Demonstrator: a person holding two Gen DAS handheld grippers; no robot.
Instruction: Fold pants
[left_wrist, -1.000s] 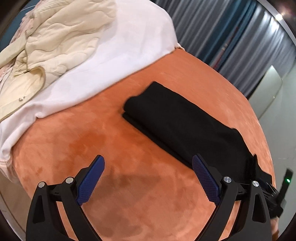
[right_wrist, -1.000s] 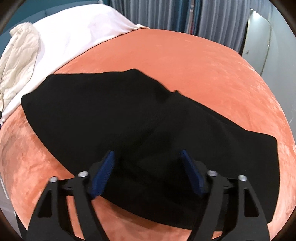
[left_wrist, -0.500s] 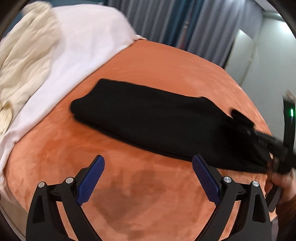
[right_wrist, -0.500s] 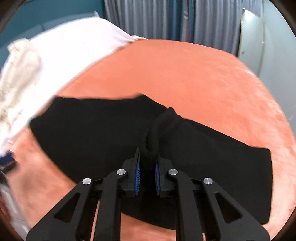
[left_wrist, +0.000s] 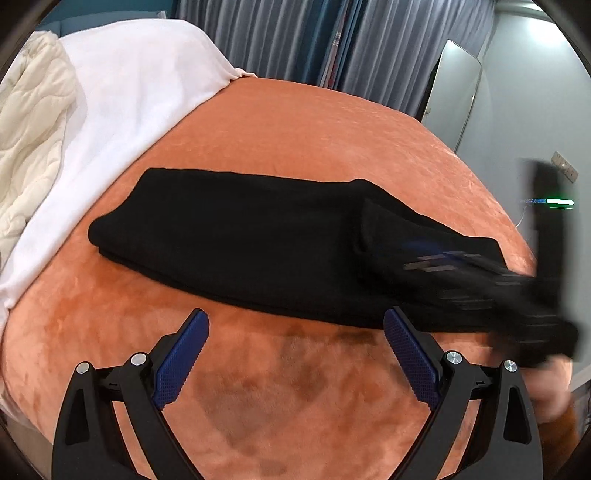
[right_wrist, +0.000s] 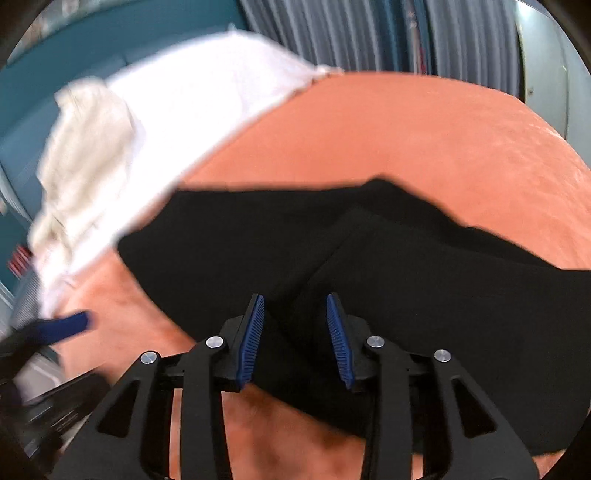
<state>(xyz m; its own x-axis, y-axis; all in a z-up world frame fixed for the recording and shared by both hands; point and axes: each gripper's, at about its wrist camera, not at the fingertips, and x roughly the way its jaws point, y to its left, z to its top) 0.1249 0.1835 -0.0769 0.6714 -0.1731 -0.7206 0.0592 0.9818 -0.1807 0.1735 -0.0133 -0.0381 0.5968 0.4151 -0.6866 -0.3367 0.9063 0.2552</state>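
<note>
Right claw (right_wrist: 295, 332), clamped on a raised fold half a second ago, now has its jaws parted over the black pants (left_wrist: 258, 243), which lie flat mid-bed on the orange bedspread (left_wrist: 295, 147). Left claw (left_wrist: 295, 354) stays wide open, nearer.

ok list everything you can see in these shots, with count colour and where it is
folded black fabric pants: one, black, lying across the middle of the bedspread
orange velvety bedspread: one, orange, under the pants
white sheet: one, white, far left of the bedspread
cream quilted blanket: one, cream, heaped on the white sheet
grey pleated curtains: grey with blue strips, behind the bed
left gripper: black, blue fingers, open above the bedspread
right gripper: black, blue fingers, open over the pants
</note>
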